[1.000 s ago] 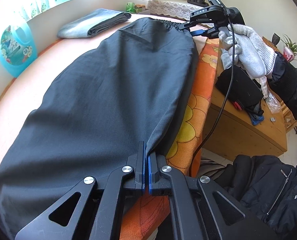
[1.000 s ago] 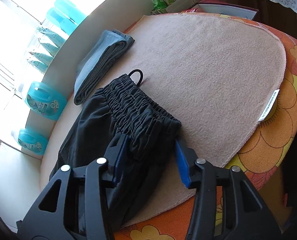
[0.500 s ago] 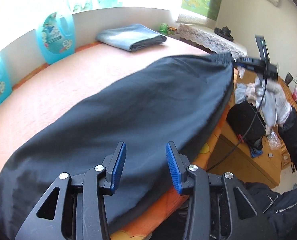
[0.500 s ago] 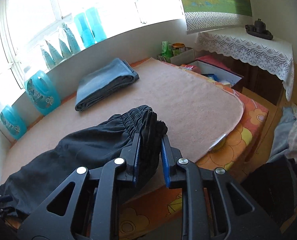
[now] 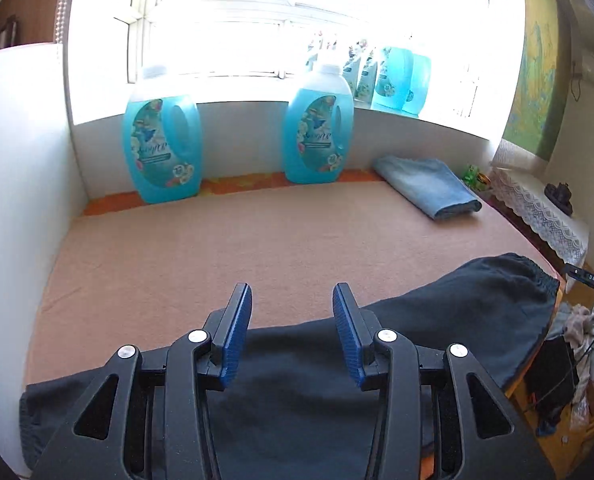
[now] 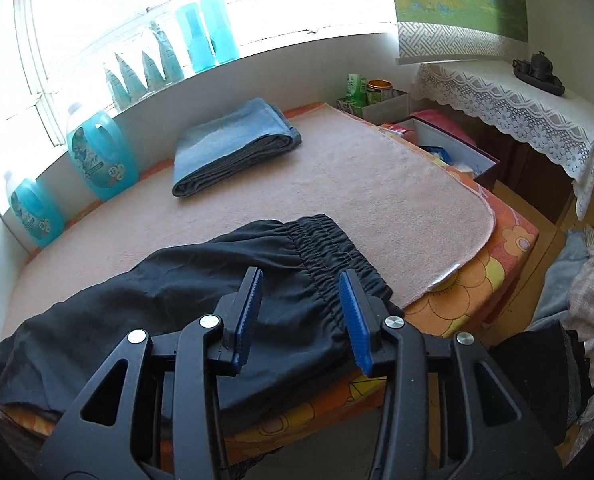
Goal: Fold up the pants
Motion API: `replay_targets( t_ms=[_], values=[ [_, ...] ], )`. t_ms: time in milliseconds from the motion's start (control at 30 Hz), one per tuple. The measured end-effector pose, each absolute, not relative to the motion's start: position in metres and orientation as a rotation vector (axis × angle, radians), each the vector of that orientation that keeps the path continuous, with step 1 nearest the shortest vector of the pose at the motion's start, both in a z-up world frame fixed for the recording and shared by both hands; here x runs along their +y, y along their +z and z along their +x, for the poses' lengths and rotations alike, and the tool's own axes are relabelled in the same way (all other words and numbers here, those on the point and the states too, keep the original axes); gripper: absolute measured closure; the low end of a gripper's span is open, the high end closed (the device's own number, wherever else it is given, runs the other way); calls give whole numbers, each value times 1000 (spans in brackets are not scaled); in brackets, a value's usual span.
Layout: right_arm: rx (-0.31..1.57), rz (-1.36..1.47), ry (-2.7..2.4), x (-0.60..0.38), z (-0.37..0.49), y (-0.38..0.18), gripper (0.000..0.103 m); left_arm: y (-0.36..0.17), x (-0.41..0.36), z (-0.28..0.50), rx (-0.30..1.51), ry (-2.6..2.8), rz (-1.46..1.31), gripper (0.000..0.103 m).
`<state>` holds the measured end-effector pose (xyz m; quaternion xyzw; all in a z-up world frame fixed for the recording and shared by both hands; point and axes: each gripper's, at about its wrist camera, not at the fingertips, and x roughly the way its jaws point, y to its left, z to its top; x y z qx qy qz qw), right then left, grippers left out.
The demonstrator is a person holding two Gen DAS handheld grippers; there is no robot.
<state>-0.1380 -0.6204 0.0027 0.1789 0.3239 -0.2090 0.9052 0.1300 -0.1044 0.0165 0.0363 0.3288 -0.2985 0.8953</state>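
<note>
The box point(image 6: 453, 140) beyond the towel's point(image 6: 337, 184) far corner stands open with small bright items inside, too small to name. The pants point(image 6: 201, 288) lie along the towel's near edge, waistband toward the box. A second ago both grippers were clamped on the pants. Now the left gripper point(image 5: 292, 308) is released, nothing between its pads; the right gripper point(image 6: 301, 300) is opening, free above the waistband.

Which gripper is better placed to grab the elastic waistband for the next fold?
Right, probably: the right gripper, jaws opening with nothing pinched, hangs just over the gathered waistband of the black pants; the left gripper faces the other end.
</note>
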Motion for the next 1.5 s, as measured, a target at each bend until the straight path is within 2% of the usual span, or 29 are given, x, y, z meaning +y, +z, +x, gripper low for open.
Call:
replay_targets(
  t_ms=[167, 267, 500, 767, 800, 867, 1133, 1500],
  values=[
    [739, 250, -139, -566, -66, 14, 60, 0, -118, 154, 751, -656, 78, 62],
    [801, 149, 18, -535, -14, 9, 51, -11, -139, 158, 788, -703, 109, 62],
    [988, 70, 331, -489, 95, -33, 50, -36, -184, 168, 855, -774, 153, 62],
    [1115, 57, 547, -448, 127, -89, 48, -57, -203, 179, 914, -805, 167, 62],
    [1112, 43, 564, -442, 123, -90, 51, -58, -205, 181, 919, -808, 162, 62],
    [1115, 3, 588, -430, 115, -91, 94, -59, -207, 183, 924, -815, 159, 62],
    [996, -76, 566, -404, 55, -65, 98, -53, -221, 172, 915, -891, 158, 62],
    [1063, -2, 572, -390, 1, -101, 98, -84, -248, 105, 958, -1048, 352, 62]
  ],
)
